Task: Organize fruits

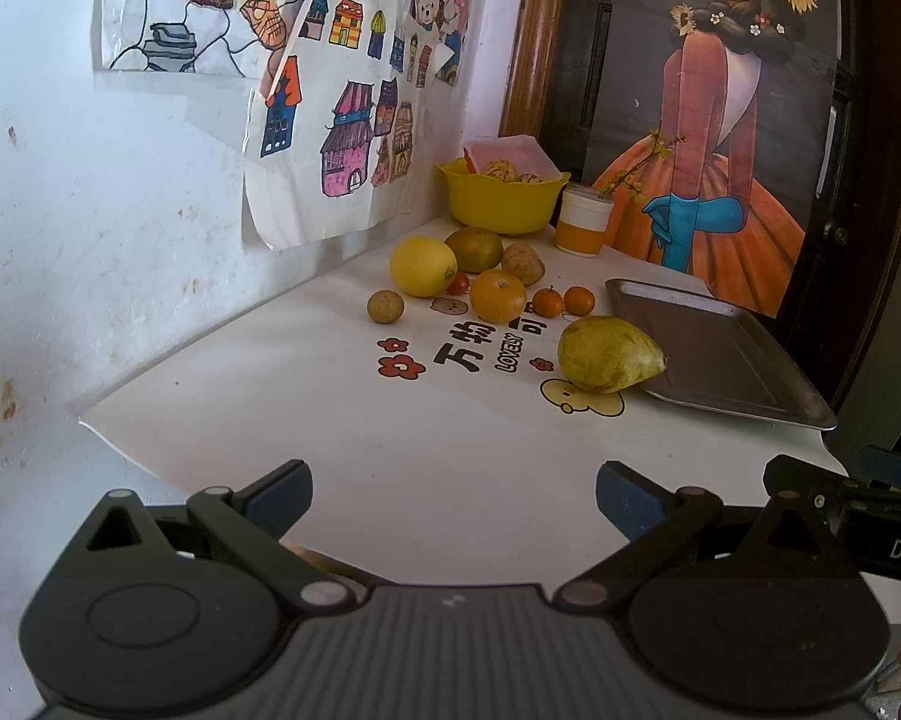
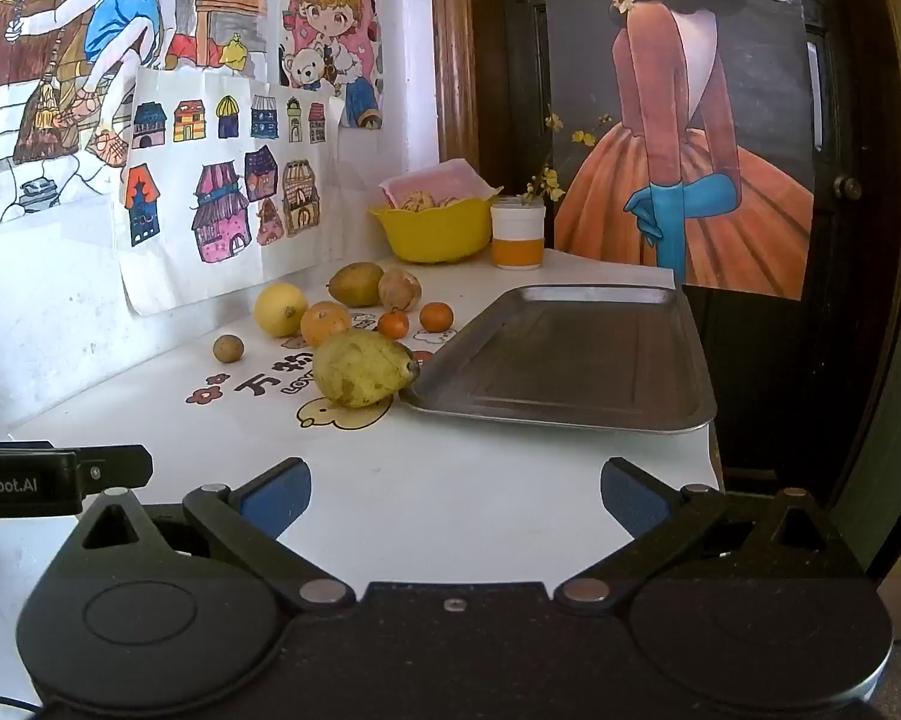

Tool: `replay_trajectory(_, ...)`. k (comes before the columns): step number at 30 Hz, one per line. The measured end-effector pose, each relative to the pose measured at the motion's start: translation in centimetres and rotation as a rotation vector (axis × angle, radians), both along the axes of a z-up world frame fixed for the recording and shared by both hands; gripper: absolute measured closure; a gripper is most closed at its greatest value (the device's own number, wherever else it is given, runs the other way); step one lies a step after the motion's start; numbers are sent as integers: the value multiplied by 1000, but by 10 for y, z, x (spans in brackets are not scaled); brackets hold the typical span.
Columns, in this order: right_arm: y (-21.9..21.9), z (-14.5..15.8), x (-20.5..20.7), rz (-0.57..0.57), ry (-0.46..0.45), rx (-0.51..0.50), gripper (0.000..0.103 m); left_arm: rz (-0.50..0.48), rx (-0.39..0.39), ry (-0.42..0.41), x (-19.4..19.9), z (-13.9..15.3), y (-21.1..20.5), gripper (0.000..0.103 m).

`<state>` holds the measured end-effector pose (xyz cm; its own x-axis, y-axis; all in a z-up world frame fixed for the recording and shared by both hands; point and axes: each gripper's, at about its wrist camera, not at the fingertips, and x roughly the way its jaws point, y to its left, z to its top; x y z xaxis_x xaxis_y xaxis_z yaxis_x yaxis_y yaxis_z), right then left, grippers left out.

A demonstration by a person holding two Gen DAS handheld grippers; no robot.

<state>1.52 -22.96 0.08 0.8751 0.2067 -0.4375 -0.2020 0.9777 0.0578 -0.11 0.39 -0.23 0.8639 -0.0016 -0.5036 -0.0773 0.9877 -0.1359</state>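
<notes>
White surface (image 2: 450, 480) bare in front of both tools; wall along its left side, surface edge just past the metal tray (image 2: 570, 354) on the right; left tool (image 1: 453, 495) released, nothing between fingers; right tool (image 2: 455, 495) released too; pear (image 2: 363, 369) ahead of both, touching tray's near-left corner; behind it one lemon (image 1: 422, 267), one orange (image 1: 497, 296), two small tangerines (image 1: 578, 300), one cherry tomato (image 1: 457, 284); tray empty.

Matt metal tray (image 2: 570, 360), glossy yellow plastic bowl (image 2: 432, 234)
</notes>
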Motion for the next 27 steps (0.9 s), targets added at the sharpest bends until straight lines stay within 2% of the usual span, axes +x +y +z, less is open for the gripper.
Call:
replay_trajectory(18,0,-2,2,5,7,-1,1,1,-2,4,1,-1,0,0)
replay_trajectory(27,5,-3,7,24,33,-13,1,18,10,33,9,-5,2,0)
